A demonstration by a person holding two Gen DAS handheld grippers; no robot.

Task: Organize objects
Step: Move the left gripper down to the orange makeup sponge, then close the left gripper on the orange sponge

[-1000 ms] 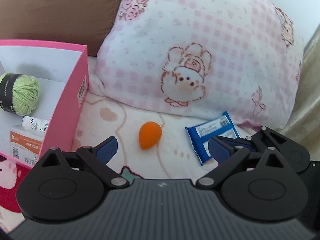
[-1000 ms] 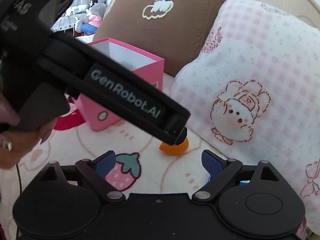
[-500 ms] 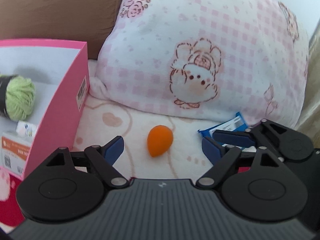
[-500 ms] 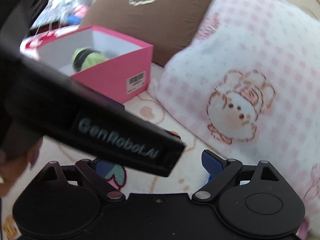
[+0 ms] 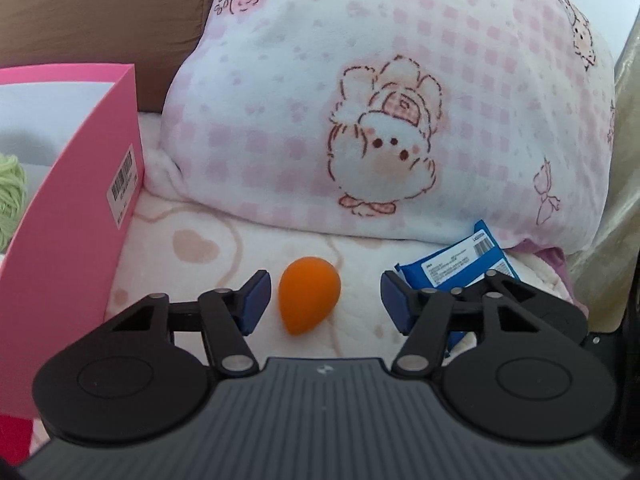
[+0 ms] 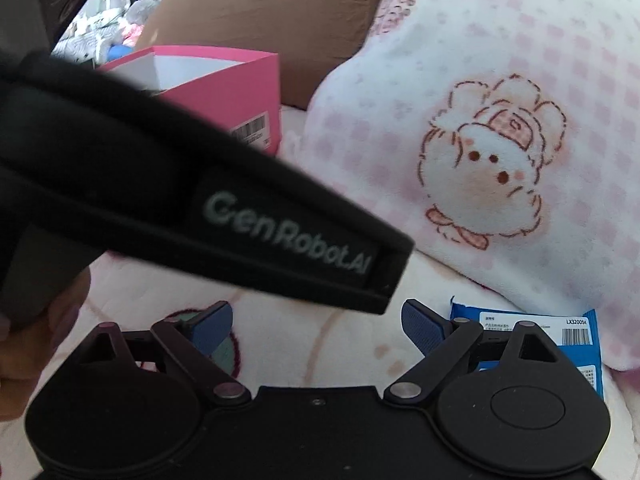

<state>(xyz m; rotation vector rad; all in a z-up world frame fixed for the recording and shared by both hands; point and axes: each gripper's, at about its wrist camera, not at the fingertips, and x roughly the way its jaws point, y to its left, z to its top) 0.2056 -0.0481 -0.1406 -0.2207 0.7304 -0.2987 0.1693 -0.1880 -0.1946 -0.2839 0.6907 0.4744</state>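
An orange egg-shaped sponge point(image 5: 310, 294) lies on the pale blanket in the left wrist view. My left gripper point(image 5: 325, 300) straddles it and its jaws are closing; the sponge sits between the blue pads with a gap on each side, narrower on the left. A blue packet point(image 5: 452, 268) rests to the right, at the foot of the pillow. In the right wrist view my right gripper point(image 6: 316, 326) is open with nothing between its fingers, and the blue packet point(image 6: 576, 332) lies just beyond its right finger. The left gripper's black body point(image 6: 240, 216) crosses that view and hides the sponge.
A pink box point(image 5: 80, 220) stands at the left, with a green yarn ball point(image 5: 10, 196) inside. A pink-checked pillow point(image 5: 400, 100) and a brown cushion point(image 5: 100, 12) rise close behind. A hand point(image 6: 40, 320) holds the left gripper's handle.
Both grippers have come down and forward toward the blanket. The left jaws have narrowed, and the orange sponge now lies between them. The right jaws kept their width.
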